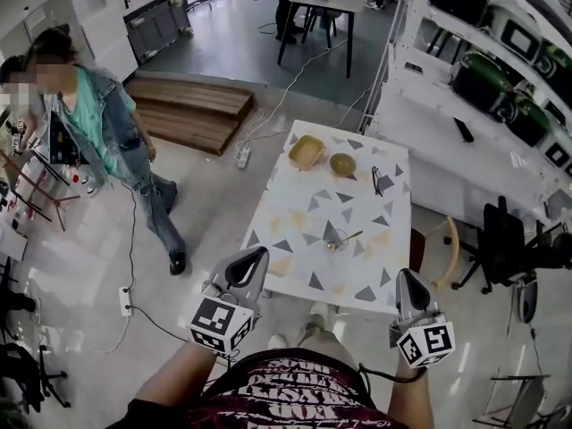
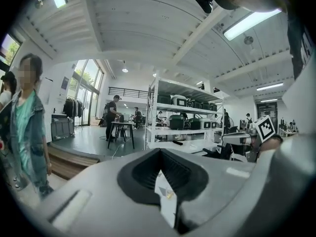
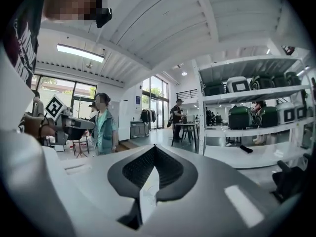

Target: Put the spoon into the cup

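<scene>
Head view, nearest first: what do the tongs hold?

Nothing. The left tongs (image 1: 258, 256) and right tongs (image 1: 407, 277) hover short of the counter's (image 1: 295, 213) near edge. The left gripper view shows its jaws clenched tip to tip, with only a sliver of counter showing through the slit. The right gripper view shows the same.

And the spoon?

The spoon (image 1: 347, 238) lies flat on the counter past the tongs, right of the middle, with its handle running out to the right. It is not yet in the cup.

Where is the cup?

Farther back. I take the round amber vessel (image 1: 342, 164) for the cup. It stands well apart from the spoon, just beside a yellow dish (image 1: 306, 152).

How will the spoon handle?

I'd judge it light, stiff and thin, and probably slick. Lying flat, it gives the jaws little height to catch. The free handle end, clear of the bowl, looks the best hold, and the right tongs are the nearer pair.

Any risk at the cup?

It looks small and light, so a careless drop could tip it. The left tongs could steady it.
</scene>
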